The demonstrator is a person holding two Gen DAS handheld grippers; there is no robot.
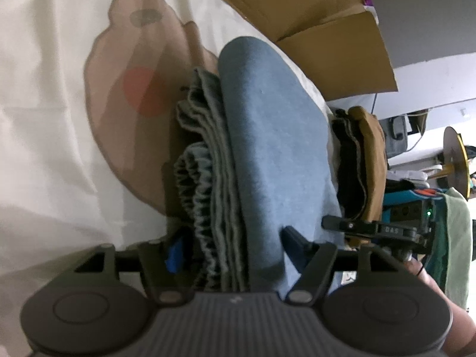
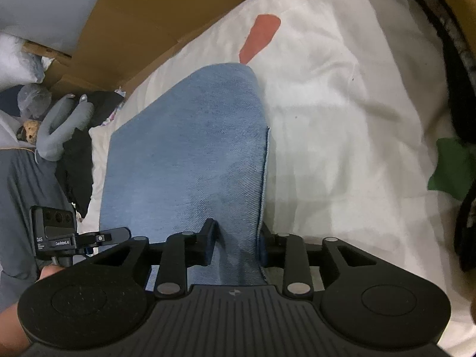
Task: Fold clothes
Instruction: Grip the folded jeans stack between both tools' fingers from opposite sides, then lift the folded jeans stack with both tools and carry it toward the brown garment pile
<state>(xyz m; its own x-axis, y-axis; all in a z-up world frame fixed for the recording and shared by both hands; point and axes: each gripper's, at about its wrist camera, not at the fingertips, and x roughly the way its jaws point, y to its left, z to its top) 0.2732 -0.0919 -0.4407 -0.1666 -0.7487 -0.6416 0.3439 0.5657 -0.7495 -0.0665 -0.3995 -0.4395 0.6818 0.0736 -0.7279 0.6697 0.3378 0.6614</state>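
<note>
A folded blue denim garment lies on a cream bedsheet as a thick stack, its ruffled elastic waistband showing on the left side. My left gripper straddles the near end of this stack; the blue pad of the left finger stands a little off the waistband, so the jaws are open around it. In the right wrist view the same denim runs away from me. My right gripper is shut on the garment's right edge, both fingers touching the cloth, which creases at the left finger.
The cream sheet carries a brown and red print. Flattened cardboard lies beyond the bed. A brown and black clothes pile sits right of the denim. A green cloth lies at the right, and grey soft items at the left.
</note>
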